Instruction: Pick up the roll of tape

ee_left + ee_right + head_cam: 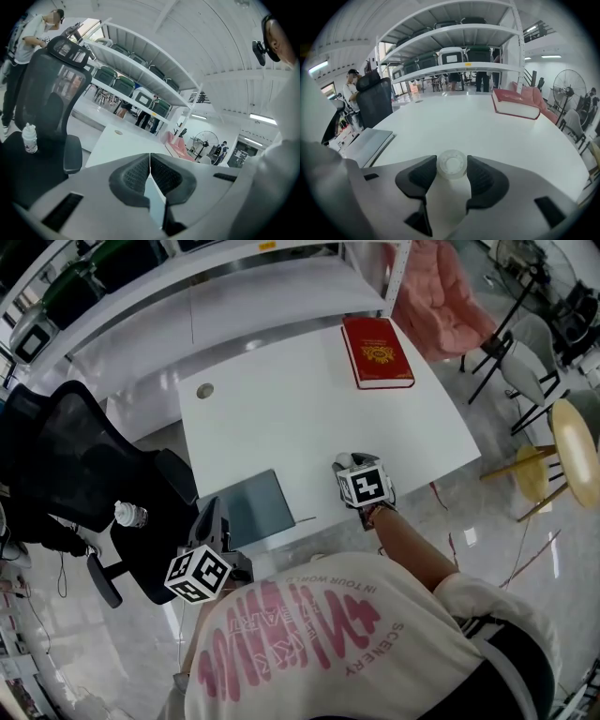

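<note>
The roll of tape (452, 162) is small, whitish and translucent, and lies flat on the white table (454, 126) near its front edge. My right gripper (452, 168) is shut on it, one dark pad pressing each side. In the head view the roll (344, 461) shows just beyond the right gripper (352, 470) and its marker cube. My left gripper (211, 514) hovers off the table's front left corner, beside the chair. In the left gripper view it (150, 159) is shut with nothing between its pads.
A red book (377, 351) lies at the table's far right. A grey laptop (253, 507) sits at the front left edge. A black office chair (84, 465) with a small bottle (129, 515) on its seat stands left. A wooden stool (572, 442) and a pink chair (441, 296) stand right.
</note>
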